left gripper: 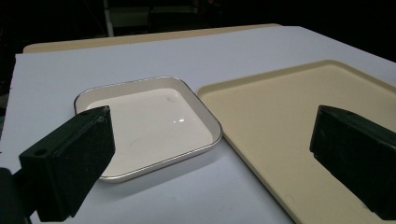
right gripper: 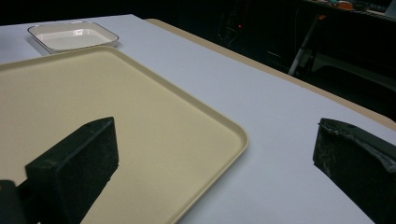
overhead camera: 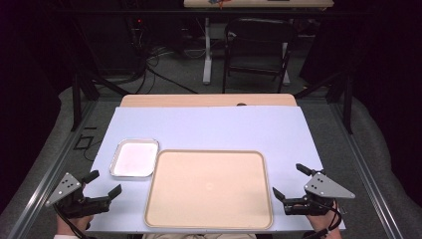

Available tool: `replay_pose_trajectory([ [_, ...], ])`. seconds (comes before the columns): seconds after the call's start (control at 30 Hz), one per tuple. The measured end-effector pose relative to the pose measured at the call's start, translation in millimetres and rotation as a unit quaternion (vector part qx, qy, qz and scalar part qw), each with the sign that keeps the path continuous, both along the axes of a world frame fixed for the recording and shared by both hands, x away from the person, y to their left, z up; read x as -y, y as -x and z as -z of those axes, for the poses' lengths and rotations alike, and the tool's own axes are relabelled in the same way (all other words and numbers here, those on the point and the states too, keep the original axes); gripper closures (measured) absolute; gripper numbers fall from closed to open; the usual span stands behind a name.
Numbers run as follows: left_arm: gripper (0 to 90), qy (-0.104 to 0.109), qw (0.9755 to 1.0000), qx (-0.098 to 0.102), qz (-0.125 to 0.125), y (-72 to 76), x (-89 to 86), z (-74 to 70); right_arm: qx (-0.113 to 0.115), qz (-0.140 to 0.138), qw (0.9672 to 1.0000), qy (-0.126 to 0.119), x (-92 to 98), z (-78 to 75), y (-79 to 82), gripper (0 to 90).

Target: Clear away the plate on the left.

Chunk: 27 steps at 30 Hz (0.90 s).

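Dark room, folding chair (overhead camera: 259, 47) and cables on the floor behind the pale blue table cover (overhead camera: 209, 129). Landmark I'm using: large beige rectangular plastic tray (overhead camera: 209, 189), near edge, centre. Small white square dish with a metal rim (overhead camera: 134, 158) sits just beside the tray's far-left corner, nothing in it. My left gripper (overhead camera: 104, 183) is off the tray's left side, jaws wide apart, nothing between them. Right gripper (overhead camera: 289, 180) off its right side, jaws likewise spread and unloaded.
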State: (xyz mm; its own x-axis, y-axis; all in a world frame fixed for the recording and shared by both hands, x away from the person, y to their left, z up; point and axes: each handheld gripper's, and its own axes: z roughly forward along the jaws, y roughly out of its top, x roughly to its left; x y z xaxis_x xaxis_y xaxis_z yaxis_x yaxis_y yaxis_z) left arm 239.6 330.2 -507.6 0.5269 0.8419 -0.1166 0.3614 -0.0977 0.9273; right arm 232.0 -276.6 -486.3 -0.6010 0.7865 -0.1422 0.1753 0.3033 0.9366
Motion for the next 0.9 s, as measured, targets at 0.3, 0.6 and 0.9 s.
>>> replay_pose_trajectory([
  [0.3, 0.0, 0.001, 1.0, 0.001, 0.002, 0.5, -0.6, -0.3, -0.003, -0.004, 1.0, 0.003, -1.2, -0.3, -1.1, 0.0],
  [0.6, 0.0, -0.002, 1.0, -0.007, 0.002, -1.1, 1.5, -0.7, -0.006, -0.003, 1.0, 0.002, -0.6, 0.2, -1.5, 0.0],
  [0.9, 0.0, 0.0, 0.9993, -0.038, -0.002, -8.7, 1.5, -2.5, -0.013, 0.002, 0.9999, 0.004, -1.0, 0.5, -3.0, 0.0],
])
